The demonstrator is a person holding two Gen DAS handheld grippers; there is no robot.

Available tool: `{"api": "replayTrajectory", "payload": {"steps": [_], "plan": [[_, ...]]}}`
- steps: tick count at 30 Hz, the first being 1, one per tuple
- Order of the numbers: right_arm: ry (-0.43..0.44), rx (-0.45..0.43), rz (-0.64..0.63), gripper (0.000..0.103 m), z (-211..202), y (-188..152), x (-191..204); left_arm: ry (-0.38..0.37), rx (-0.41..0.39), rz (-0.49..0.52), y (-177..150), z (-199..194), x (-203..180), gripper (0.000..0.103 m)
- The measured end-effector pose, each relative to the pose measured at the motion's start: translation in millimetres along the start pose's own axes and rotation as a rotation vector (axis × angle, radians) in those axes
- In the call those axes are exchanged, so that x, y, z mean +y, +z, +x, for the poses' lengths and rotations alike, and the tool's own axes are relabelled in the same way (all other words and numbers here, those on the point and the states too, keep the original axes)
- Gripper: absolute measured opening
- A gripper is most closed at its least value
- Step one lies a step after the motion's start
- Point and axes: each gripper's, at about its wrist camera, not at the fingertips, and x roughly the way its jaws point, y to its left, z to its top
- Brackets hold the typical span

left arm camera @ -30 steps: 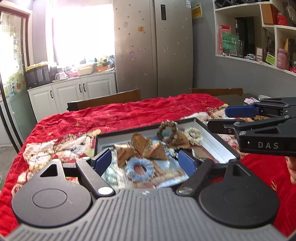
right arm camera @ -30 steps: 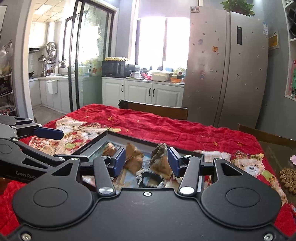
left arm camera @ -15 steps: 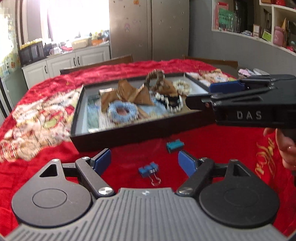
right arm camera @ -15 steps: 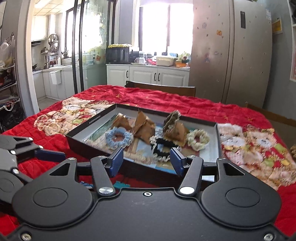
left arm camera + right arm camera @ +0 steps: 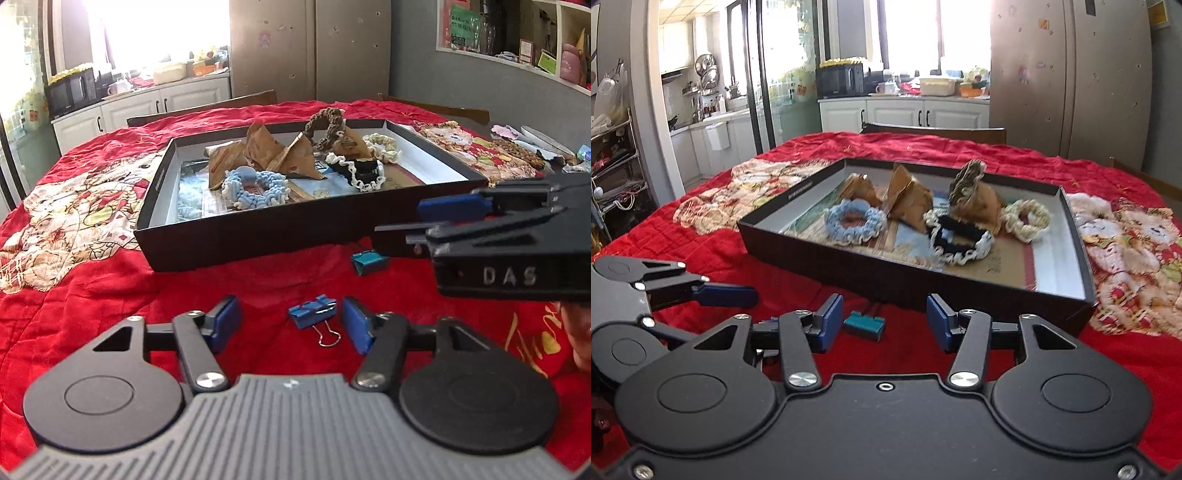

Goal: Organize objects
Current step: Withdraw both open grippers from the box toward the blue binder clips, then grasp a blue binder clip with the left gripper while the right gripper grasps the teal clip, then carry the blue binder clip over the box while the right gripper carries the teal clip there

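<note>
Just in front of the black shallow cardboard tray point(image 5: 258, 236), on the tray's near side: the left gripper point(image 5: 290, 325), fingers spread wide and holding nothing, low over the red quilted cloth point(image 5: 92, 295) on the table. A blue metal binder clip with wire handles point(image 5: 313, 314) lies on the cloth between its fingers, nearer the right-hand one, not touching either.

The right gripper point(image 5: 884, 319) is likewise spread and empty, near the tray's front wall. A teal binder clip point(image 5: 864, 325) lies flat between its fingers, off toward the left one.

Inside the tray: a light-blue crocheted scrunchie point(image 5: 255, 186), a black scrunchie with white edging point(image 5: 356, 170), a cream scrunchie point(image 5: 382, 146), a brown one on top, and folded brown paper wedges point(image 5: 273, 153).

Risks, as I judge them:
- Both clips sit off-centre; closing could nudge them sideways instead of pinching.
- The soft cloth may bunch into the fingers and get pinched.
- The wire handles could snag a pad or slip.
- The grippers sit close together; collision is possible if both reach at once.
- The tray's wall may catch a low lift.
</note>
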Motion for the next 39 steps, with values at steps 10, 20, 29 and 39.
{"api": "replayTrajectory", "payload": {"steps": [10,20,29,39], "plan": [[0.004,0.043,-0.021,0.048,17.6,-5.2,10.3,0.001,-0.025,0.008,-6.1,-4.8,10.3,0.038],[-0.01,0.069,-0.05,0.041,29.4,-8.5,19.9,-0.005,-0.031,0.005,-10.0,-7.9,16.8,0.031],[-0.012,0.06,-0.093,0.026,25.1,-12.2,24.8,-0.004,-0.035,0.007,-10.8,-8.3,16.4,0.031],[0.002,0.056,-0.109,0.026,11.2,-17.2,25.1,-0.006,-0.033,0.007,-10.6,-8.9,16.1,0.031]]}}
